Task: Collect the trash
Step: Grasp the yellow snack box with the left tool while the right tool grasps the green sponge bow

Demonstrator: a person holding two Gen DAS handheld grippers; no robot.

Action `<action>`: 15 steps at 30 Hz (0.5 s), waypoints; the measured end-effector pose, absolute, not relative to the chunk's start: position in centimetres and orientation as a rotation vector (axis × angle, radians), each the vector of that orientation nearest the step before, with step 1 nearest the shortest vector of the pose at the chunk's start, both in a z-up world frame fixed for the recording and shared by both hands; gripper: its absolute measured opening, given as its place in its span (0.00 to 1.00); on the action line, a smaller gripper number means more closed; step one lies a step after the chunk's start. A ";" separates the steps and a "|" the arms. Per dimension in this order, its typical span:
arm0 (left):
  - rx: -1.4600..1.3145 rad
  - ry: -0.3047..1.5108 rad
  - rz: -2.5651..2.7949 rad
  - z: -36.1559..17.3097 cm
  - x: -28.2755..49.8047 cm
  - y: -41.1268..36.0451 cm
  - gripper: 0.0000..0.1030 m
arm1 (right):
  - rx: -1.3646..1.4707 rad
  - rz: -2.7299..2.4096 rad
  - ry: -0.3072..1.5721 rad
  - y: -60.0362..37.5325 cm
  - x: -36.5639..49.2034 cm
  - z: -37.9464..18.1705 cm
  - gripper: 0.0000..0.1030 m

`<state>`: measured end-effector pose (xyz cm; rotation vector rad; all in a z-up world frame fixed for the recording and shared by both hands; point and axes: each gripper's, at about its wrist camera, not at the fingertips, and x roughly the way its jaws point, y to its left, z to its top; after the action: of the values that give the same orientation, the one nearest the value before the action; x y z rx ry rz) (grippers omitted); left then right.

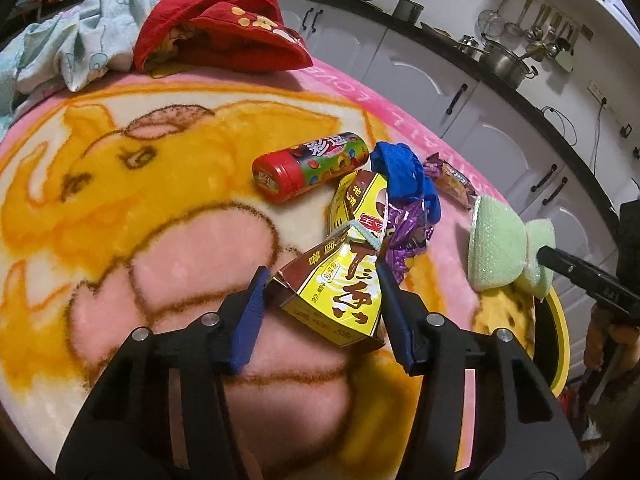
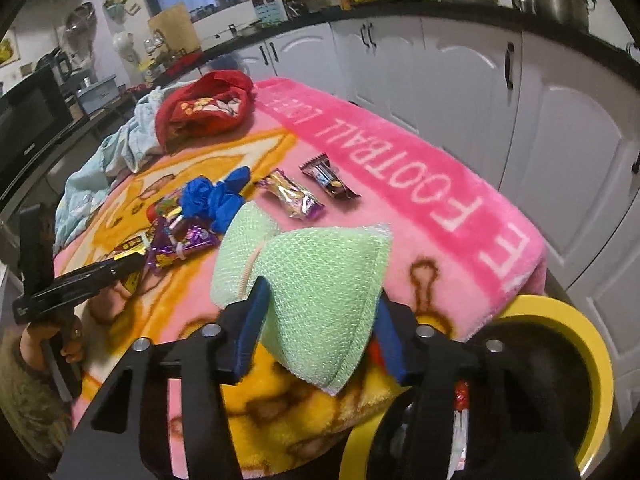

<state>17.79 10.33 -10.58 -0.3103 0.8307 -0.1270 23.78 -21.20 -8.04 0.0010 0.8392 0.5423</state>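
A pink and orange blanket (image 1: 120,200) covers the worktop, with red cloth (image 1: 224,36) and pale cloth (image 1: 80,40) heaped at its far end. A yellow-rimmed bin (image 2: 560,320) stands at the near edge. The right tongs (image 2: 316,312) pinch a green sponge (image 2: 320,280) near the bin. The left tongs (image 1: 320,292) pinch a crushed yellow carton (image 1: 336,292). Beyond it lie a candy tube (image 1: 308,164), a blue glove (image 1: 404,176) and wrappers (image 2: 296,196).

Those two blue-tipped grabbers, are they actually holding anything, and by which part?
Yes, both. The left gripper pinches the crumpled yellow carton across its near end. The right gripper squeezes the green sponge across its near, folded end.
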 end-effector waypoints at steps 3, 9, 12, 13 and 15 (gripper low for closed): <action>-0.312 0.829 -0.126 -10.5 17.4 10.3 0.44 | -0.035 0.553 0.811 -20.8 22.6 -7.3 0.37; -0.306 0.810 -0.102 -10.1 16.1 10.4 0.43 | -0.123 0.593 0.739 -19.8 19.6 -6.3 0.28; -0.316 0.791 -0.087 -9.7 15.2 10.6 0.43 | -0.145 0.612 0.725 -19.3 18.4 -6.0 0.26; -0.315 0.785 -0.080 -9.6 14.9 10.6 0.43 | -0.146 0.618 0.725 -19.1 18.1 -5.9 0.26; -0.316 0.774 -0.072 -9.3 14.2 10.8 0.43 | -0.147 0.640 0.724 -18.8 17.3 -5.8 0.26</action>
<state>14.17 10.76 -9.27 -0.3155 0.7744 -0.0722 17.33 -18.76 -5.85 -0.1475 0.7237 0.6397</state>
